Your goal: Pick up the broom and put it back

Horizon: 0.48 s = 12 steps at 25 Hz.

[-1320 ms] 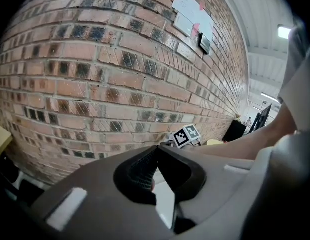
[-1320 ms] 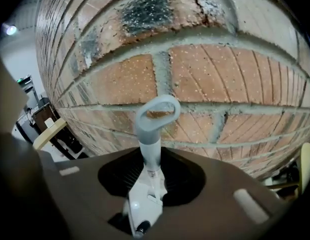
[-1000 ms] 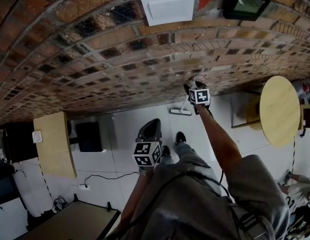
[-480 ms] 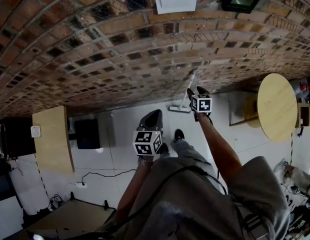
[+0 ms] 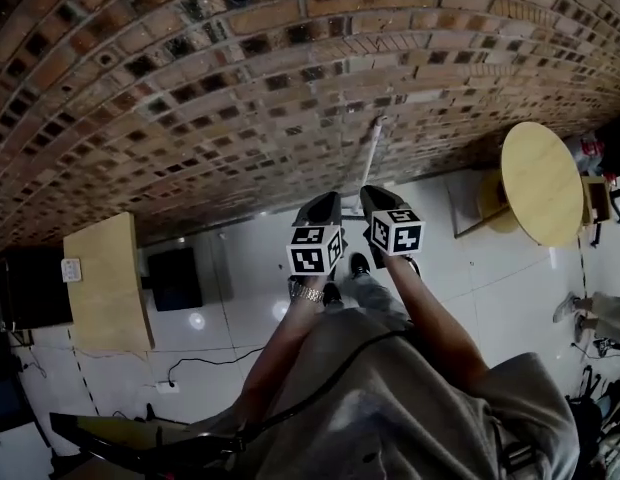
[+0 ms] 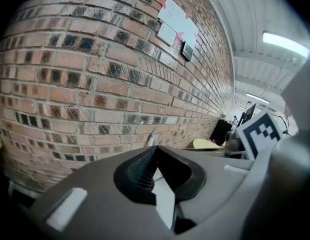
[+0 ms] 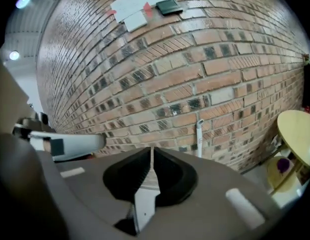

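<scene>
Red-brown brick wall (image 5: 190, 88), rough and speckled, fills the top of the head view. Shiny white floor (image 5: 240, 298) lies below, with a round yellow table (image 5: 535, 183) at right. The broom (image 5: 372, 148), a thin white stick, leans on the wall near the middle. The left gripper (image 5: 325, 203) and right gripper (image 5: 370, 196) are both closed, holding nothing.

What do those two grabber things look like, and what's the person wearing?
Both the left gripper and the right gripper are dark grey with black ridged pads. Each carries a white cube printed with black square markers. The person wears a grey shirt and a wristwatch.
</scene>
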Available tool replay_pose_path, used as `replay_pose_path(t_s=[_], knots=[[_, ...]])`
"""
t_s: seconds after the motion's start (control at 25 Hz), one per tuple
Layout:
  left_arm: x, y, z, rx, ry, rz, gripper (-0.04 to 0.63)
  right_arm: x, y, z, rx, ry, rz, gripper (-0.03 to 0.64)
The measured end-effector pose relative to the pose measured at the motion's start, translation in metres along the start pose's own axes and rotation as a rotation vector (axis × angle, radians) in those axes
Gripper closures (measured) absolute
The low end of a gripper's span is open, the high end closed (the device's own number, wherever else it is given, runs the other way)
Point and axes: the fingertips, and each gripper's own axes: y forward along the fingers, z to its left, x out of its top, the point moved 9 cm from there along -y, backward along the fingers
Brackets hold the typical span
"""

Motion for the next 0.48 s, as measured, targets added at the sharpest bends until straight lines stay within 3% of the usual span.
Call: replay_pose_path(t_s=[0.2, 0.48], knots=[[0.002, 0.000, -0.022, -0.051, 0.046, 0.016, 0.591, 0.001, -0.037, 0.028, 0.017, 0.025, 0.022, 0.617], [-0.001, -0.007, -0.043, 0.045, 0.077, 0.055, 0.589, 0.006, -0.044, 0.038, 0.038, -0.073, 0.078, 0.617]])
